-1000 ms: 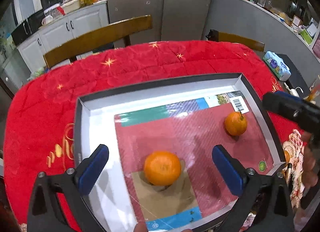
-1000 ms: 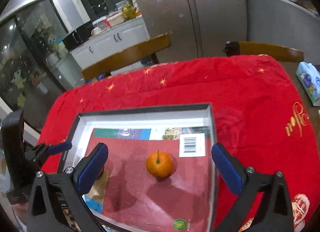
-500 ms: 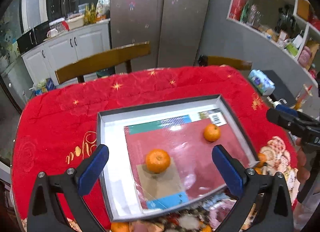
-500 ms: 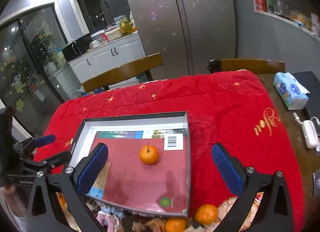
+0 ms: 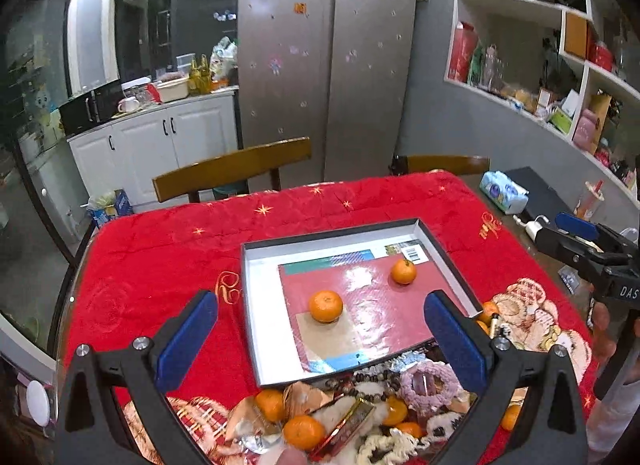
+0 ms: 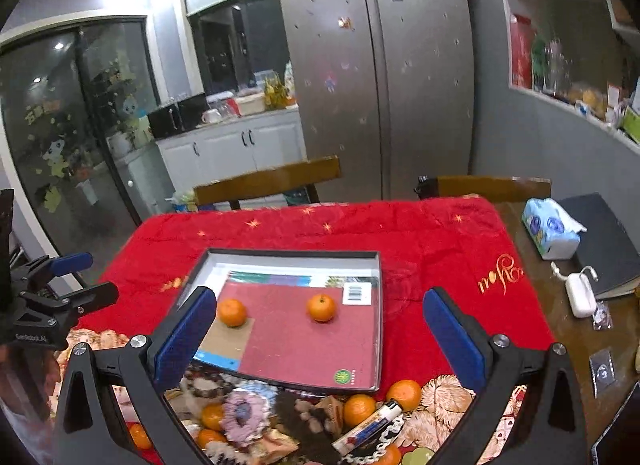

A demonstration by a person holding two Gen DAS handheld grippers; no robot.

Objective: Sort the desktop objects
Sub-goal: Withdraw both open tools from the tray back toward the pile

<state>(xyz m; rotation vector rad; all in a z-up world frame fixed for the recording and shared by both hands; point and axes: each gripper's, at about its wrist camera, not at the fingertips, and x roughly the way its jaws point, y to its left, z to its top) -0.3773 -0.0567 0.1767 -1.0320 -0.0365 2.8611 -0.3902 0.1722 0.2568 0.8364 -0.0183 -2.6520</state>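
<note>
Tangerines (image 5: 326, 306) in tray (image 5: 251, 305): two.

two oranges (image 5: 326, 305) dot the otherwise open box (image 5: 256, 305) floor.

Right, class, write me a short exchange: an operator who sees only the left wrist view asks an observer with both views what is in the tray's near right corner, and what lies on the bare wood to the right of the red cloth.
Operator: What is in the near right corner of the tray? My view is blocked there.
Observer: A round green sticker on the red sheet; no fruit in that corner.
Operator: And on the bare wood right of the red cloth, nearest me?
Observer: A small silvery packet lies flat there, apart from the white device farther back.
</note>
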